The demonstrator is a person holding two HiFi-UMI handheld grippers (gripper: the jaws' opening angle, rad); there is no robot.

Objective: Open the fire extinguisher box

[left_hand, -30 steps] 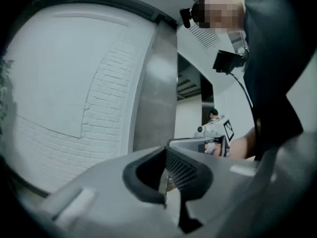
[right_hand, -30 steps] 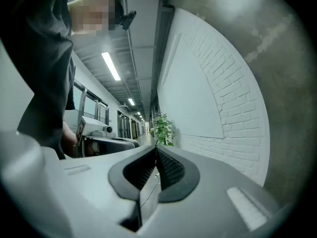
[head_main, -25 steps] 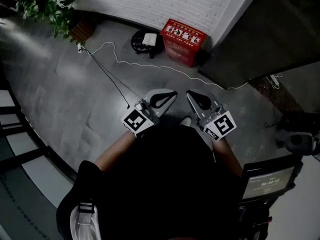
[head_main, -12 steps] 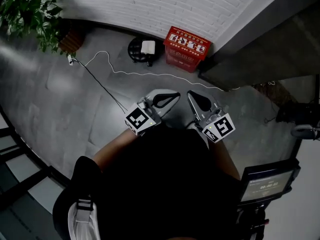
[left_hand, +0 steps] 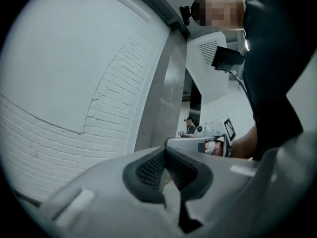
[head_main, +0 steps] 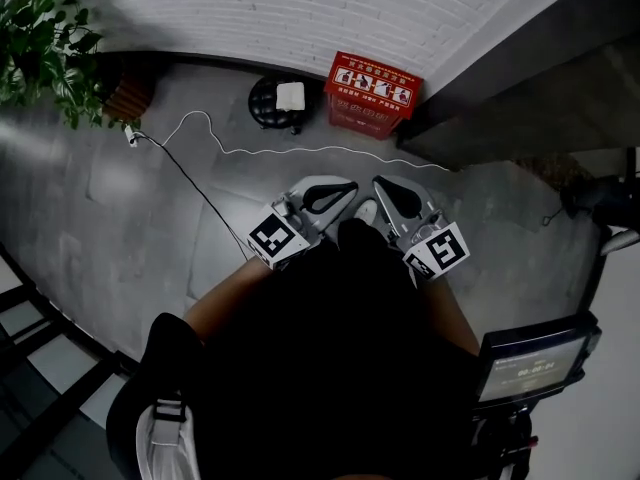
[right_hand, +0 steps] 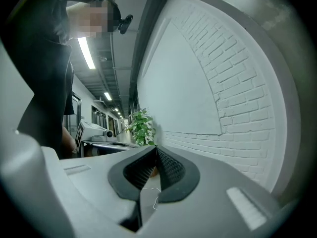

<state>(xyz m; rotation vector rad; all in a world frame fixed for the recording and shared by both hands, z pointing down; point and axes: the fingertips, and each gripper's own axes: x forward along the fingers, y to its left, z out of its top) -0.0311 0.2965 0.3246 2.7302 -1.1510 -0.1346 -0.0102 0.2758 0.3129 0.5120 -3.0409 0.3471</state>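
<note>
While both grippers keep their side-by-side pose, the scene ahead of them has shifted since a second ago. The brick wall (head_main: 300,8) fills more of the top, the plant (head_main: 40,38) has slid further out to the left of the jaws, and the box (head_main: 372,90) now sits more square-on ahead of the tips.

Box: red, lid down, white pictogram panels on top. It stands on the floor (head_main: 120,188) against the wall, beyond the jaw tips and slightly to the right-hand side, well apart from both. A black round stand (head_main: 272,103) sits just left of it, and a white cable (head_main: 300,151) runs across the floor between box and jaws.

Jaws, left gripper (head_main: 348,188): closed, ribbed pads meeting at the tips, nothing between.

Jaws, right gripper (head_main: 381,187): likewise closed, pads together, empty.
</note>
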